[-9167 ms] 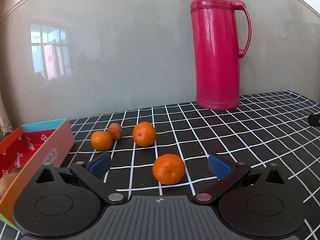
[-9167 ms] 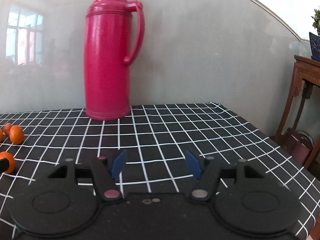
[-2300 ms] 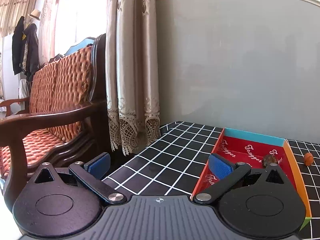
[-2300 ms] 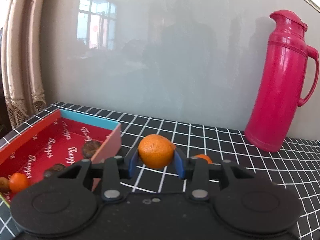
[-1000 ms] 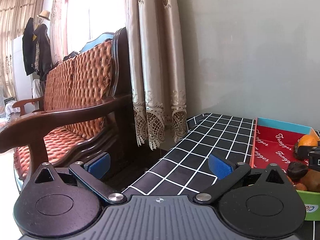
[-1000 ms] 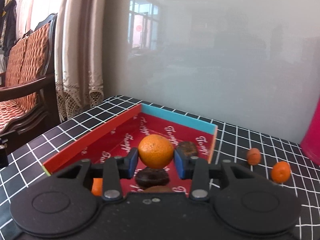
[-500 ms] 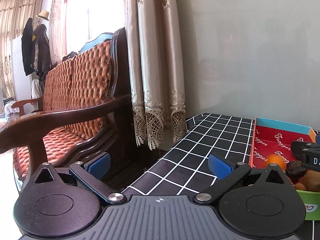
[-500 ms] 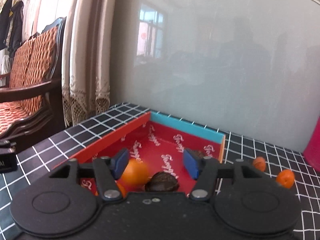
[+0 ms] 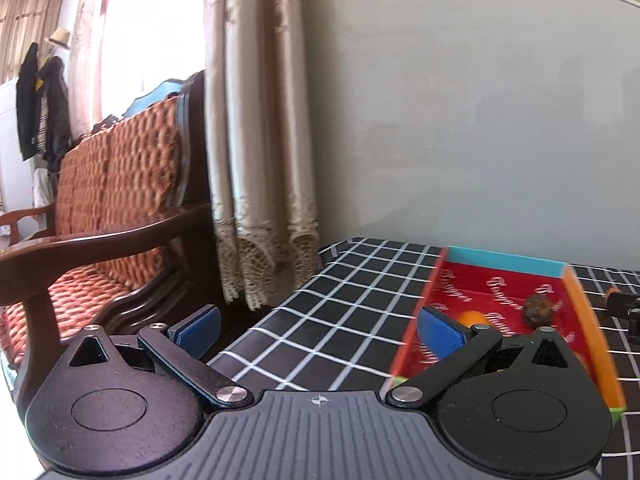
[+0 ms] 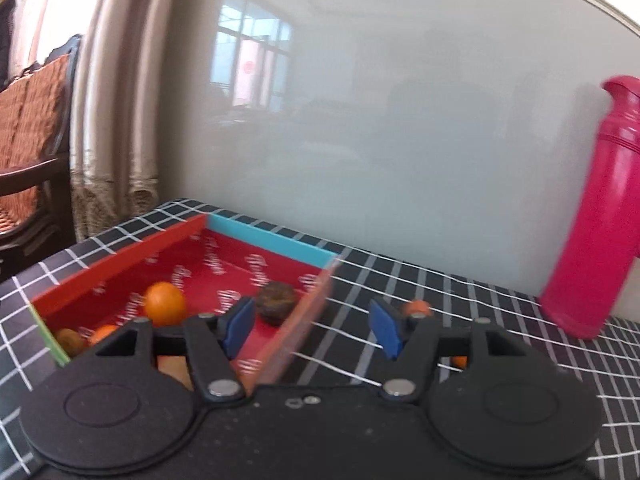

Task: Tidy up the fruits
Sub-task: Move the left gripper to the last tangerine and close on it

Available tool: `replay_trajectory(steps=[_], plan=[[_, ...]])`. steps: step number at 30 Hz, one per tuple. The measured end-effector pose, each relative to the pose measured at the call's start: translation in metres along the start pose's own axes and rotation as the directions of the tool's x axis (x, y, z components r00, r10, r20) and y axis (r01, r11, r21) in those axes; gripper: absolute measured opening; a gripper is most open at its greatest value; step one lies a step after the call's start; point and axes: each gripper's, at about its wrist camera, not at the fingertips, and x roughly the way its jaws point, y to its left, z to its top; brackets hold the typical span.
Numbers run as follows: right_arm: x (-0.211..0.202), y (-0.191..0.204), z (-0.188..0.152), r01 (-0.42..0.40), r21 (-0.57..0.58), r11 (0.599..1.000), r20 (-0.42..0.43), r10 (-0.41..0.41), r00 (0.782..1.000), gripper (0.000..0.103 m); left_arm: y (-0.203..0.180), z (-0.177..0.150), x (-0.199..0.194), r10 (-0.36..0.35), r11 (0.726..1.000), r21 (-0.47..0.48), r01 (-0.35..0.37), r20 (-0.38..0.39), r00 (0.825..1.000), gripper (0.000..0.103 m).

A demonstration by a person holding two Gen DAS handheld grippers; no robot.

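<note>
Your right gripper (image 10: 312,326) has its fingers spread apart with nothing between them, positioned over the right-hand wall of the red box (image 10: 120,258), which sits toward the left edge of the bench (image 10: 500,308). Inside the box lie an orange (image 10: 165,304), a dark brown fruit (image 10: 277,297) and further fruit at its near end, partly hidden behind the gripper body. The loose fruit left to collect lies on the bench outside the box, to the right of that wall: one small orange fruit (image 10: 418,307) shows just behind the right finger (image 10: 385,328), and a second orange piece (image 10: 459,360) shows beyond the finger arm, mostly hidden. Both lie to the right of the fingers' centre line, so the next approach likely calls for a shift right and forward. These fruits are round, so no long axis constrains the grasp. Your left gripper (image 9: 318,332) is also open and empty, aimed at the bench's left edge beside the box, and it appears farther from the loose fruit; the right gripper is the nearer one
</note>
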Motion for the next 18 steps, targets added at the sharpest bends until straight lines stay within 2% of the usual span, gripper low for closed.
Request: replay_trajectory(steps=[8, 15, 18], plan=[[-0.018, -0.042, -0.01, 0.062, 0.02, 0.998, 0.006, -0.062, 0.998, 0.067, -0.041, 0.002, -0.014, -0.065, 0.998, 0.025, 0.065, 0.012, 0.998, 0.103], [-0.032, -0.118, -0.025, 0.161, 0.184, 0.97, -0.024, -0.16, 0.987, 0.068, -0.084, 0.001, -0.025, -0.147, 0.988, 0.06, 0.145, 0.021, 0.989, 0.103], [-0.038, -0.145, -0.033, 0.204, 0.221, 0.954, -0.038, -0.2, 0.979, 0.068, -0.104, 0.001, -0.032, -0.185, 0.98, 0.076, 0.183, 0.024, 0.982, 0.103]])
